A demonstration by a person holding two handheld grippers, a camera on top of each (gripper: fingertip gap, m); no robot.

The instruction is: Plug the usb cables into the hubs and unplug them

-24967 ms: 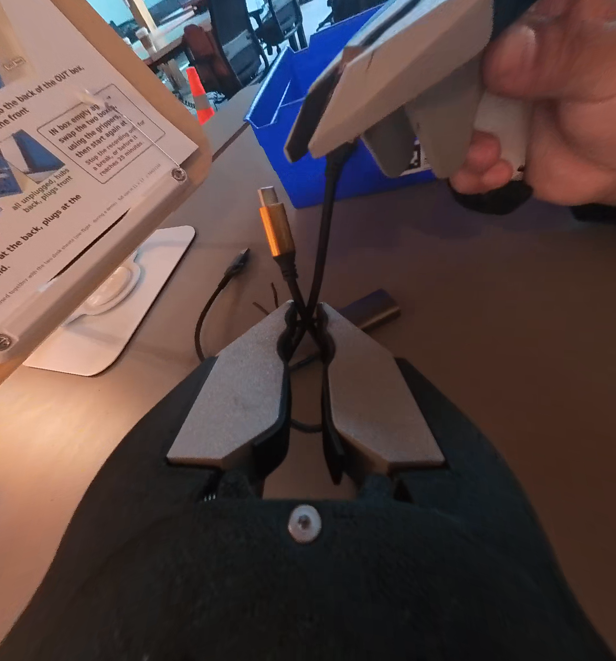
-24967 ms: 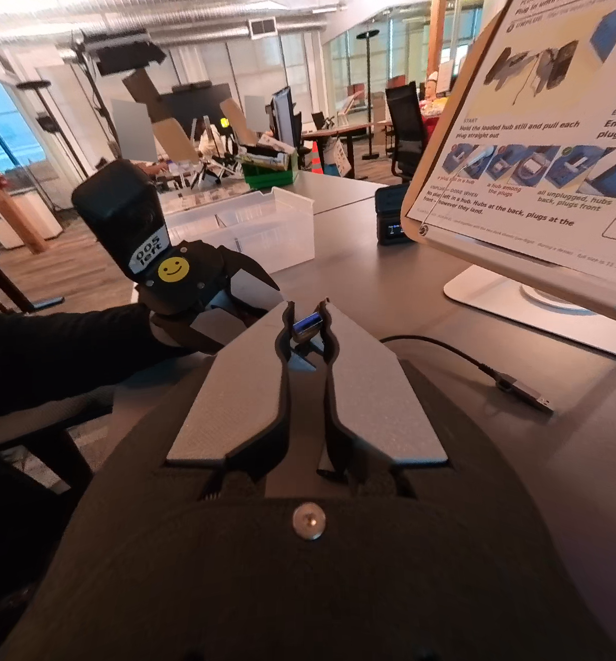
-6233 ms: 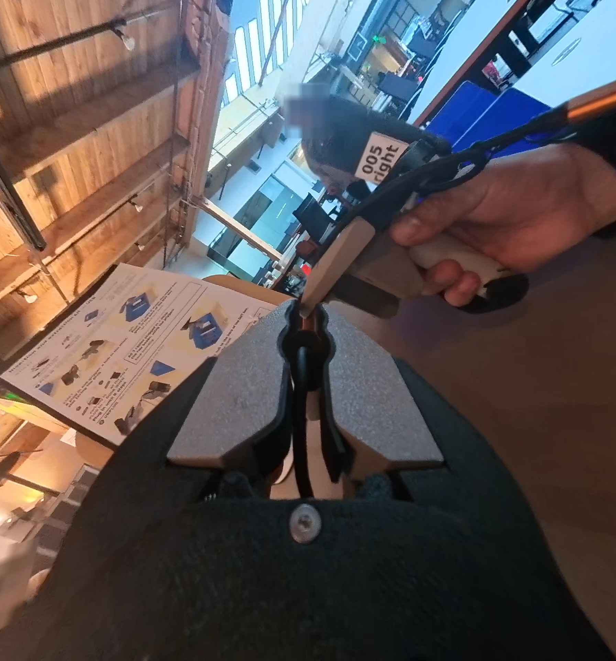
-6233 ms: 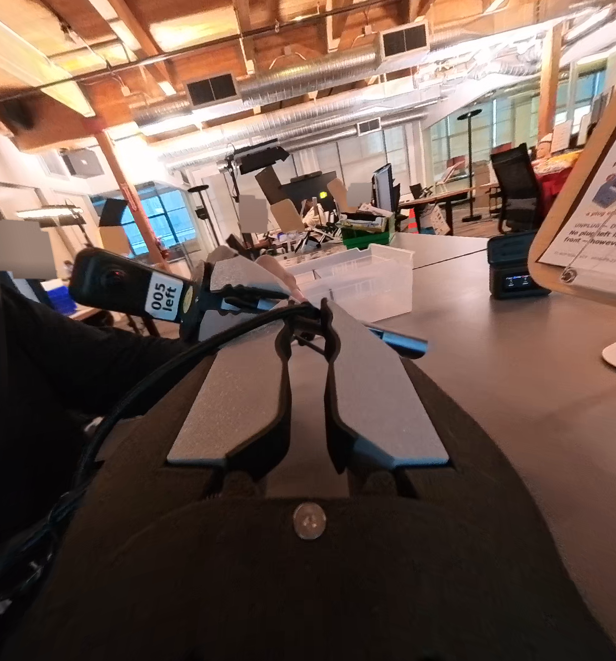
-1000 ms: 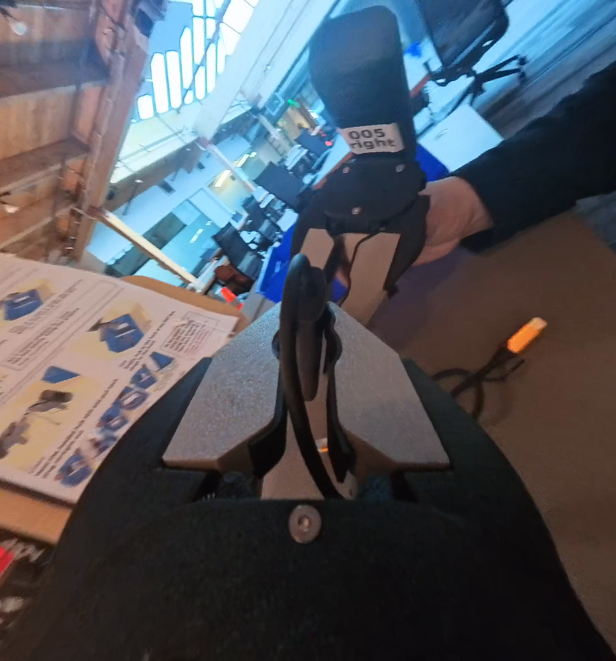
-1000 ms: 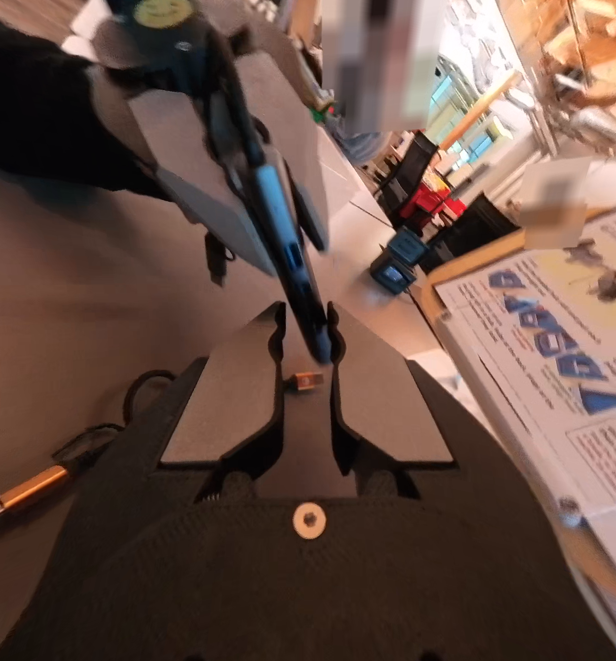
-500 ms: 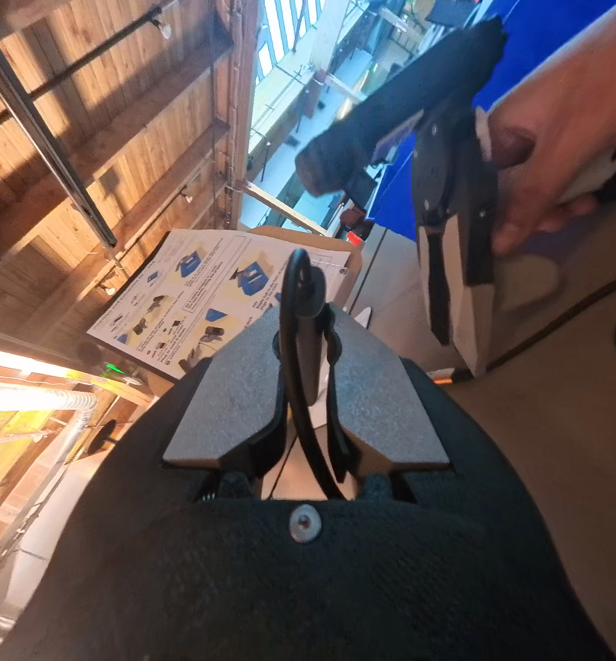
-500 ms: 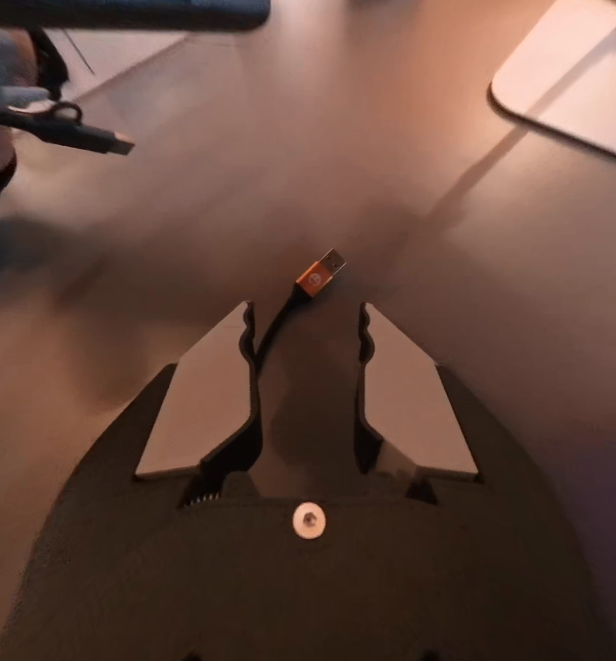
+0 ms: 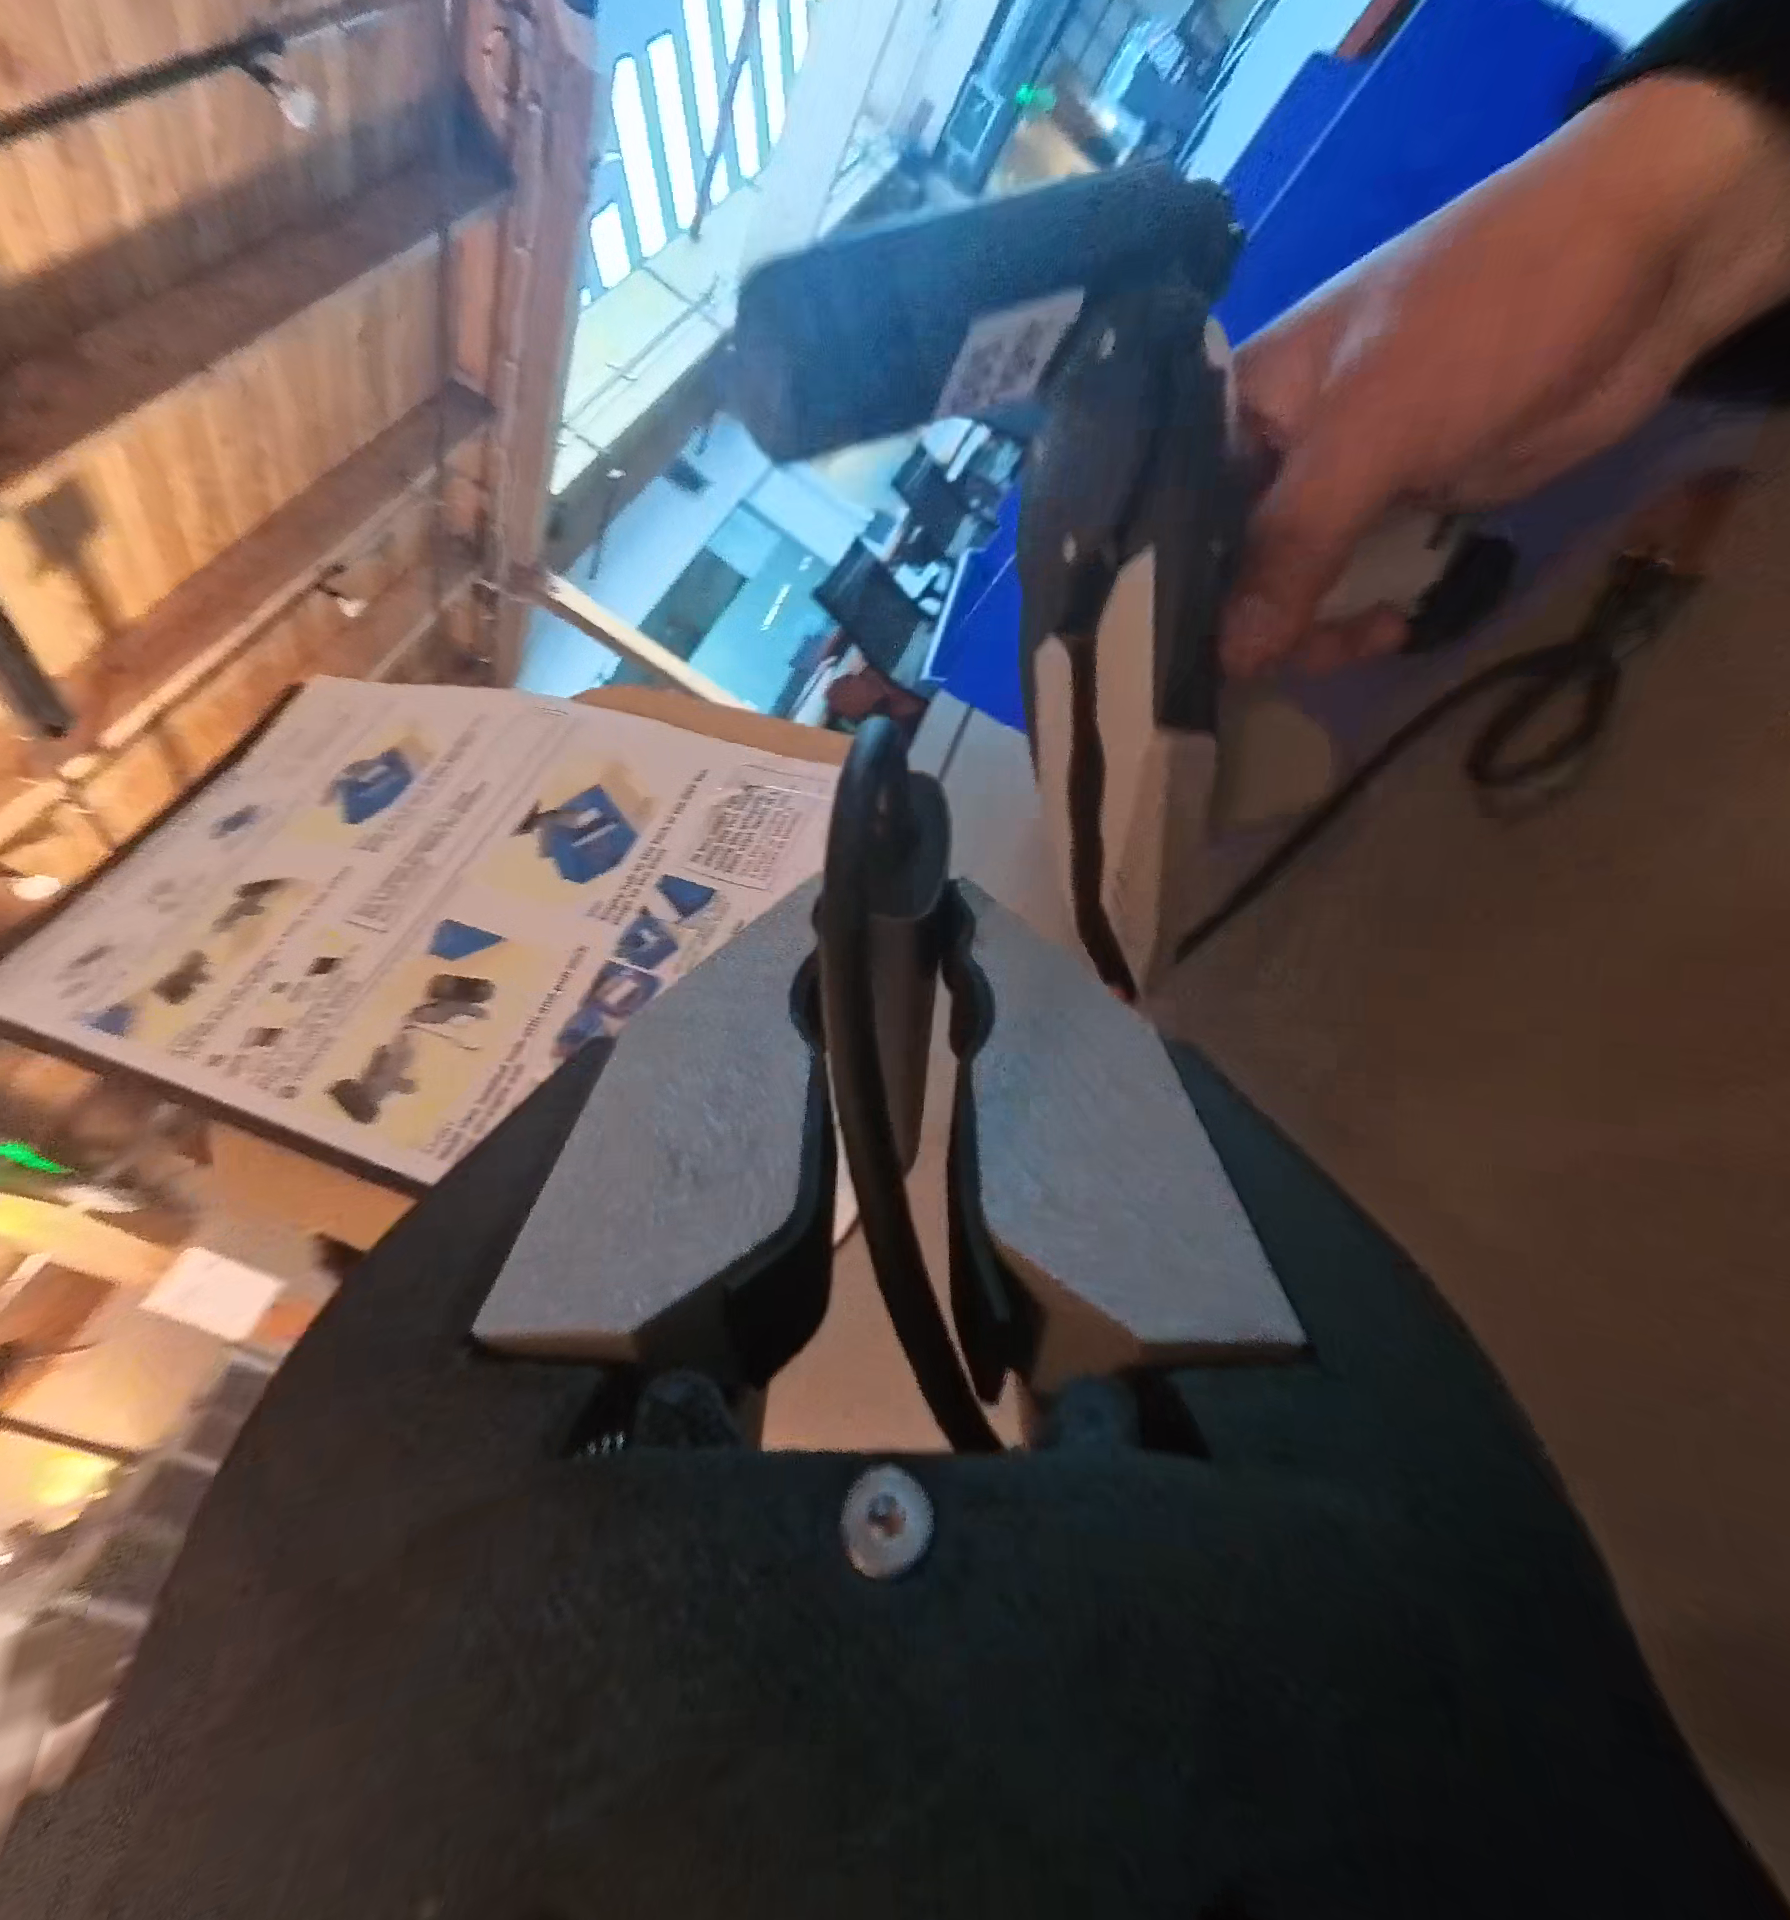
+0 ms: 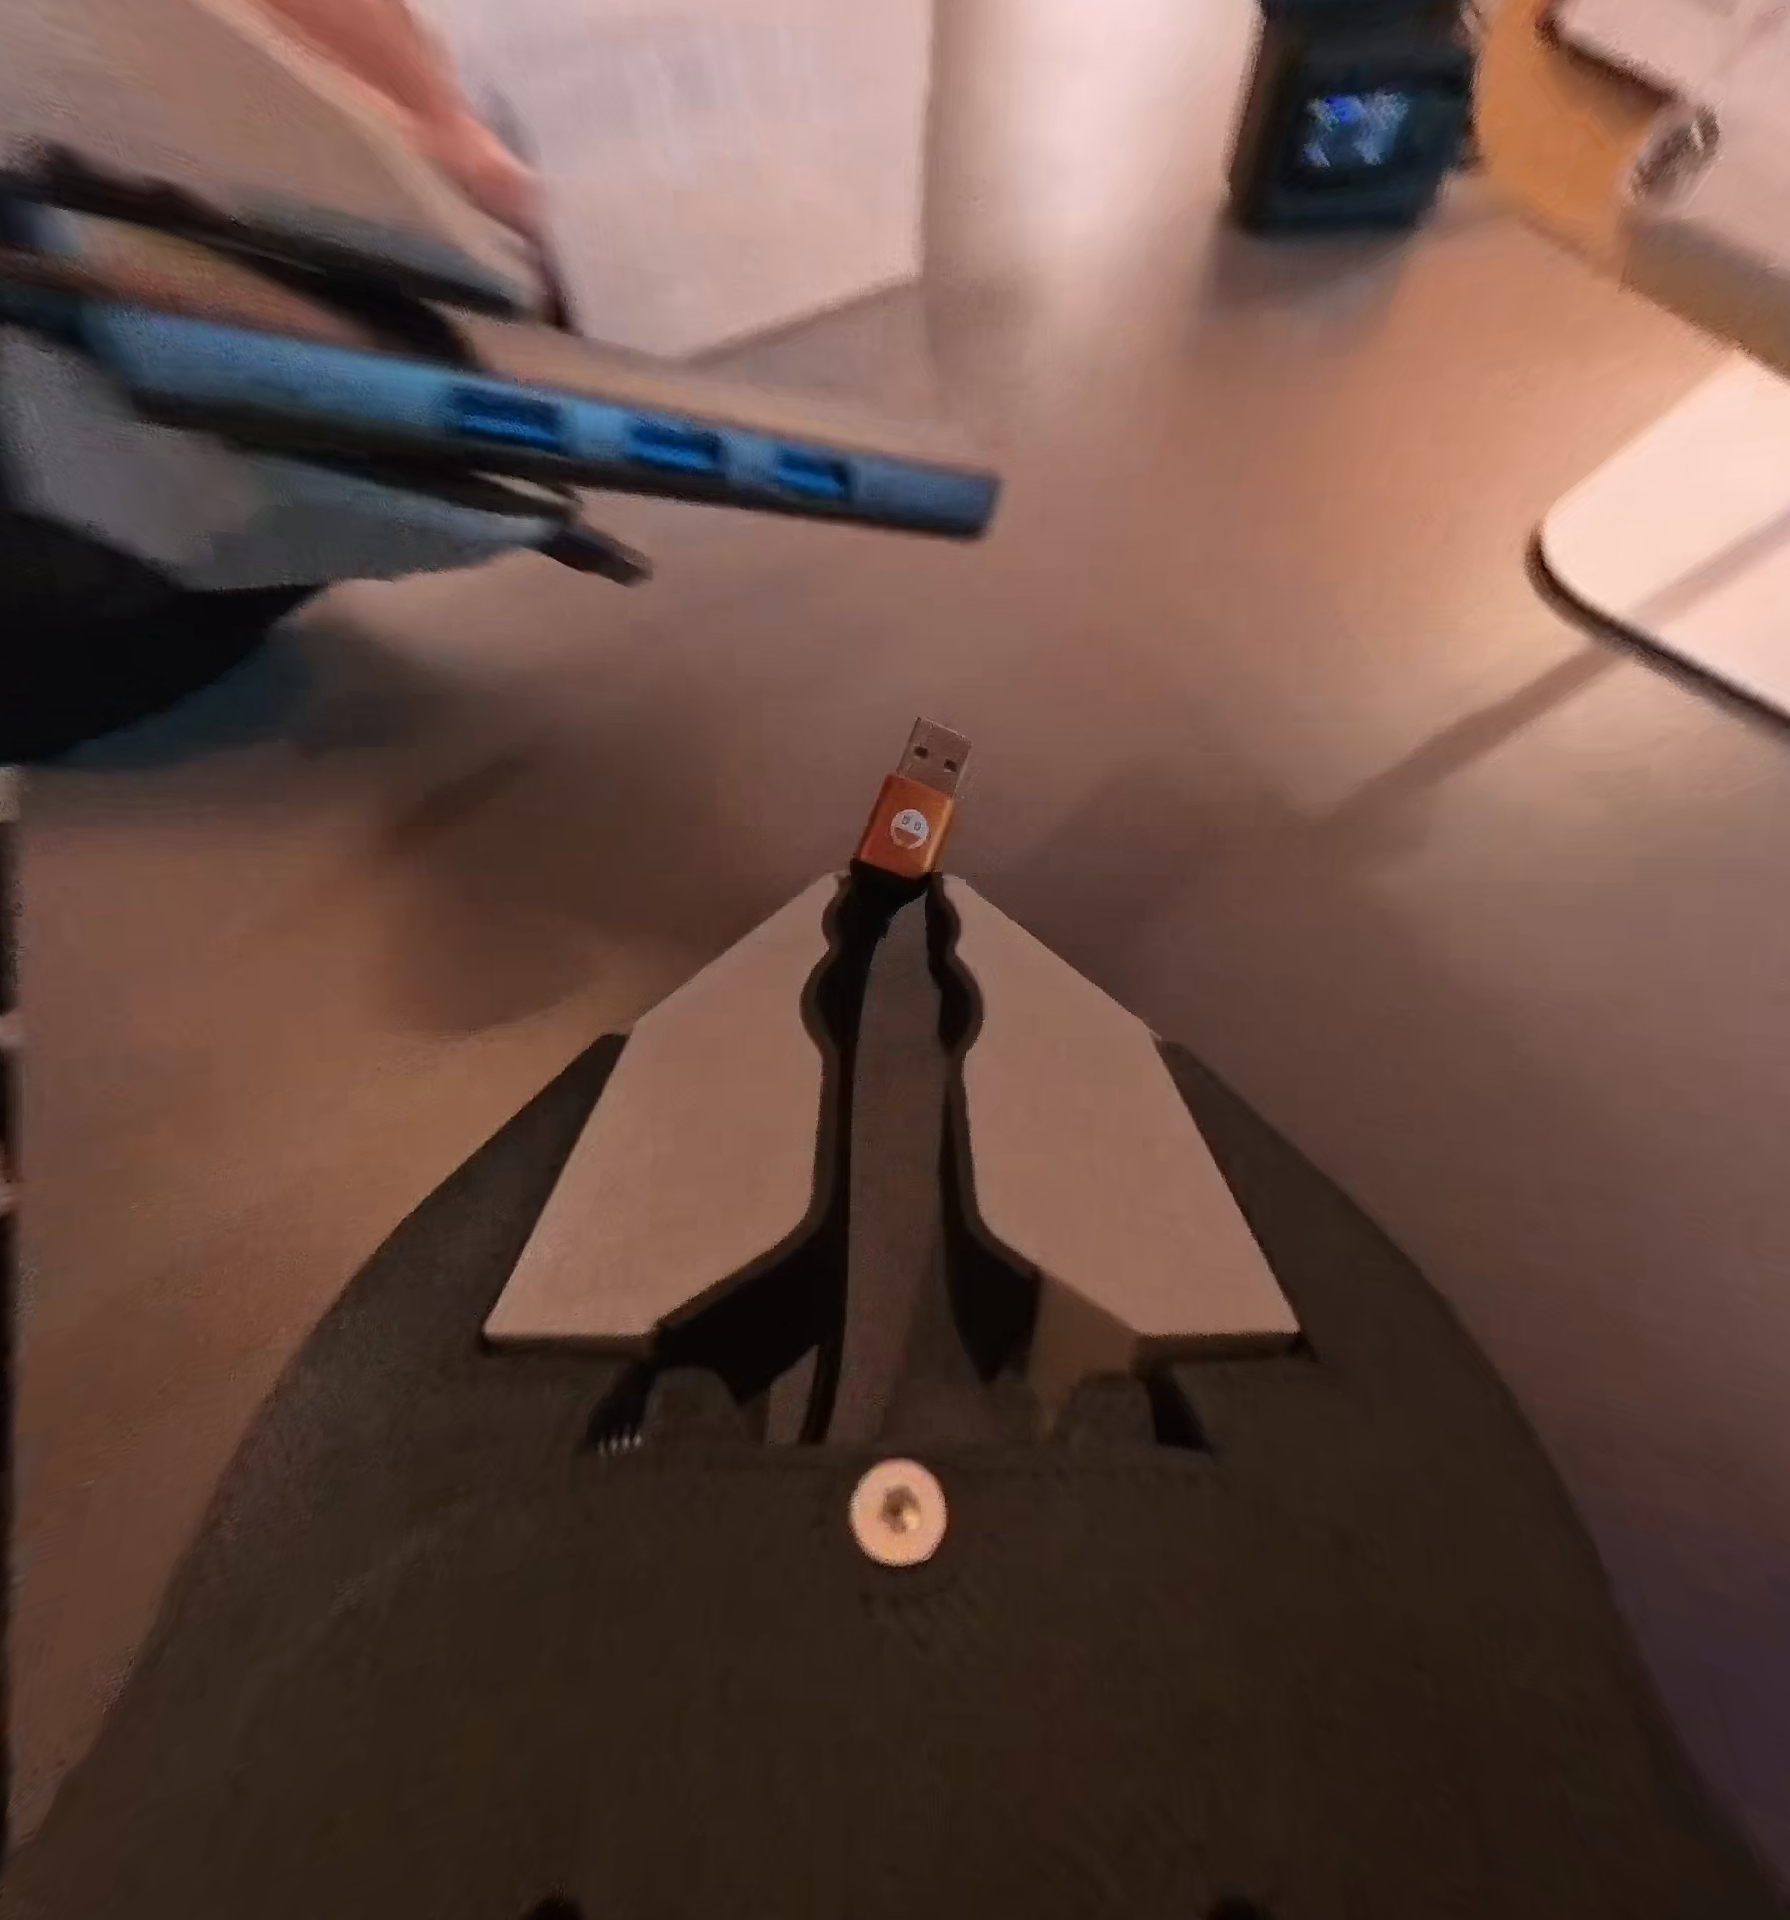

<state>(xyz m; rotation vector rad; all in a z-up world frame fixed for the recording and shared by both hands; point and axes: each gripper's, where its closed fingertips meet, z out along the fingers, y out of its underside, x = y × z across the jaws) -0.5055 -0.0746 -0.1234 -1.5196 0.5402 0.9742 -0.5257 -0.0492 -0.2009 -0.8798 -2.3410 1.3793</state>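
My left gripper [image 9: 886, 914] is shut on a slim dark USB hub [image 9: 906, 935], seen end-on, with the hub's black cable [image 9: 870, 1091] looping back between the fingers. The hub also shows in the right wrist view [image 10: 662, 447], up at the left, blurred, with three blue ports on the side I see. My right gripper [image 10: 889, 883] is shut on the black boot of an orange USB plug [image 10: 917, 821]; its metal tip sticks out ahead, below and right of the hub. From the left wrist view my right gripper [image 9: 1140, 935] points down at the table.
An instruction board [image 9: 403, 914] stands at the left, its white base [image 10: 1701, 582] on the grey table [image 10: 1286, 935]. A black cable coil [image 9: 1556, 686] lies by the hand. A blue bin [image 9: 1442, 156] is behind. A small black device [image 10: 1348, 114] sits at the far table edge.
My right gripper was open over the orange plug half a second ago and has shut on it. The hub in my left gripper now shows its ports to the right wrist view.
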